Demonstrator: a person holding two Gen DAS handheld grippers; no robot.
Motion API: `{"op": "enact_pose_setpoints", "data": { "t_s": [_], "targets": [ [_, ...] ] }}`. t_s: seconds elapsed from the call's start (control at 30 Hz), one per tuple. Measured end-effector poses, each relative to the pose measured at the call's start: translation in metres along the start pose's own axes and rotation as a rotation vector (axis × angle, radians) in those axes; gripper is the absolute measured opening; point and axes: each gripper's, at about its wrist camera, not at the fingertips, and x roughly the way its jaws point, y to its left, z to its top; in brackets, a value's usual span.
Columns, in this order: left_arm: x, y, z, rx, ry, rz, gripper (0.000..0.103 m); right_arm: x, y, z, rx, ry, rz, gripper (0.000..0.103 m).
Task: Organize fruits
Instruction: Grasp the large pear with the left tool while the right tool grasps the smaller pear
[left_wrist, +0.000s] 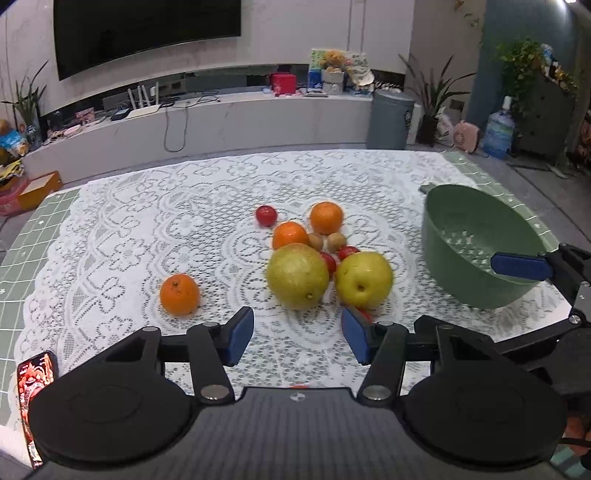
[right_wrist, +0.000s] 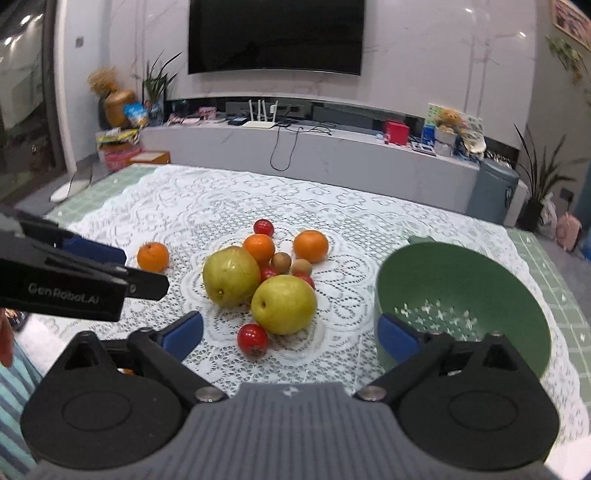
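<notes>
- My left fingers (left_wrist: 297, 338) are spread wide and hold nothing; they hover low over the counter (left_wrist: 110, 236), just short of the fruit pile.
- Off to the left of those fingers a lone orange (left_wrist: 180, 294) sits apart from the rest. It is round on slick lace, so I judge a glancing touch would send it rolling toward the counter's edge.
- Straight ahead, between the left fingers, stands the big pear (left_wrist: 297, 276), with a second pear (left_wrist: 364, 279) just beside it on the right. The two nearly touch, so closing on one could shove the other.
- Behind the pears, two oranges (left_wrist: 290, 235), small brown fruits (left_wrist: 316, 240) and red ones (left_wrist: 266, 215) crowd together. Any push on the front fruit likely scatters them.
- A small red fruit (right_wrist: 252, 339) lies nearest my right fingers (right_wrist: 290, 334), which are also released and empty. It is half hidden behind my left fingertip (left_wrist: 354, 334) in that view, so I could clip it unseen.
- To the right of everything is the green bowl (right_wrist: 517, 280), empty and tilted toward me; my right-hand right finger (right_wrist: 397, 338) overlaps its near wall, though I cannot tell if they touch. A bump there could tip or slide it.
- My two hands work close, so they may collide over the pile.
</notes>
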Motion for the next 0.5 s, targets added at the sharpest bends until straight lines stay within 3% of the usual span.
{"op": "enact_pose_setpoints", "data": {
  "t_s": [0.23, 0.5],
  "targets": [
    [0.02, 0.009, 0.007, -0.018, 0.041, 0.028, 0.058, 0.029, 0.0, 0.006, -0.008, 0.055, 0.016, 0.083],
    [0.041, 0.015, 0.016, -0.024, 0.061, 0.011, 0.058, 0.053, 0.003, 0.011, -0.035, 0.084, 0.055, 0.067]
  ]
}}
